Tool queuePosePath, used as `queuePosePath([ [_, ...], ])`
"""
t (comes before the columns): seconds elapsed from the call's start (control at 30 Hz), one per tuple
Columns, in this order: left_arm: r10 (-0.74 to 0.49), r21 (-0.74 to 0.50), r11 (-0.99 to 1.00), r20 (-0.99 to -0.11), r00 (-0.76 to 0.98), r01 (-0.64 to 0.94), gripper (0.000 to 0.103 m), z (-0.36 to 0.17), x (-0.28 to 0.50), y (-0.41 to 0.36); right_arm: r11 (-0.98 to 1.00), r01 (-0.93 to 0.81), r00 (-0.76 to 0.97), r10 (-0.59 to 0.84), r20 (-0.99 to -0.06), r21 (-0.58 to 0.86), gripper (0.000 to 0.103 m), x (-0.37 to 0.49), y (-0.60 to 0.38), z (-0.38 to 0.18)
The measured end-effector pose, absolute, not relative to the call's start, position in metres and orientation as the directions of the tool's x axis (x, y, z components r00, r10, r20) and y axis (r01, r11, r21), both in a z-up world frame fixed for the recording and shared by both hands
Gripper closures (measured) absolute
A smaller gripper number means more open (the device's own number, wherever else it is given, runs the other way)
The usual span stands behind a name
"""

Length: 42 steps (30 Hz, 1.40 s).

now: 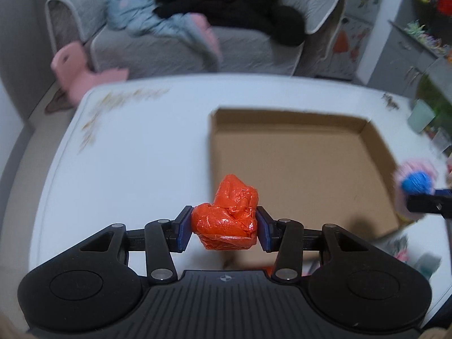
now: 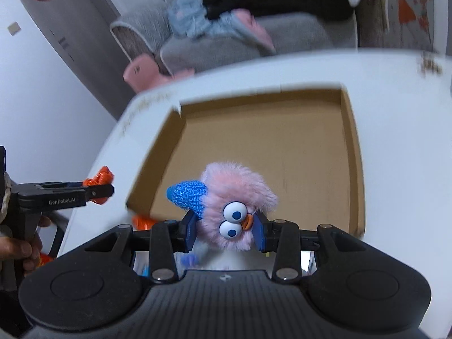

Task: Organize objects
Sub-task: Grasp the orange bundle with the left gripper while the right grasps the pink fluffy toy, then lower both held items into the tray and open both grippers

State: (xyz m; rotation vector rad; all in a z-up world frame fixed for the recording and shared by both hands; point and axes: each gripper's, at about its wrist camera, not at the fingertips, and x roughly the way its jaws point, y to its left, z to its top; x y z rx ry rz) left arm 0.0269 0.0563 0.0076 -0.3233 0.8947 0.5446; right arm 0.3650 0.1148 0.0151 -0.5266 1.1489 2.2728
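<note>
Fingers [image 1: 185,230] of the left gripper [image 1: 224,228] are clamped on an orange crinkled bundle [image 1: 227,214] — blue pads pressing either flank, the wad bulging up between them; it hangs over the white bench [image 1: 135,147], right at the near-left corner of the cardboard box [image 1: 364,130]; over on the right, the right gripper [image 2: 226,231] has its fingers [image 2: 258,231] squeezed on a pink fluffy toy [image 2: 237,197] with googly eyes, an orange beak and a blue knitted ear [image 2: 188,193], held above the box's near edge; the box [image 2: 351,147] looks bare inside from both views.

The orange bundle looks like foil or thin plastic — light, I'd judge, crushable and a touch slippery, so a grip across its fattest part seems right; pinch harder and it likely just deforms; the toy reads soft and springy, feather-light; the fur may let it slide, so hold the firm body, not the ear.

Both loads seem bound for the box; release looks easy — nothing here appears fragile; beyond the bench's far edge, a grey sofa [image 1: 180,45] piled with clothes.
</note>
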Motion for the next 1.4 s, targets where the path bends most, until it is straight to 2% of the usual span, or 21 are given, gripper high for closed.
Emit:
queuePosePath([
  [0.2, 0.307, -0.062, 0.823, -0.787, 0.534, -0.565, 0.050, -0.019, 0.090, 0.073, -0.505, -0.592, -0.803, 0.303, -0.513, 0.628, 0.067, 0.330, 0.172, 0.035],
  [0.53, 0.347, -0.046, 0.792, -0.786, 0.511, -0.609, 0.050, -0.061, 0.127, 0.095, -0.584, -0.587, -0.778, 0.217, -0.589, 0.561, 0.067, 0.233, 0.228, 0.010],
  [1.4, 0.408, 0.044, 0.777, -0.795, 0.449, -0.628, 0.048, -0.079, 0.151, 0.095, -0.611, -0.612, -0.709, 0.141, -0.691, 0.502, 0.066, 0.203, 0.247, -0.018],
])
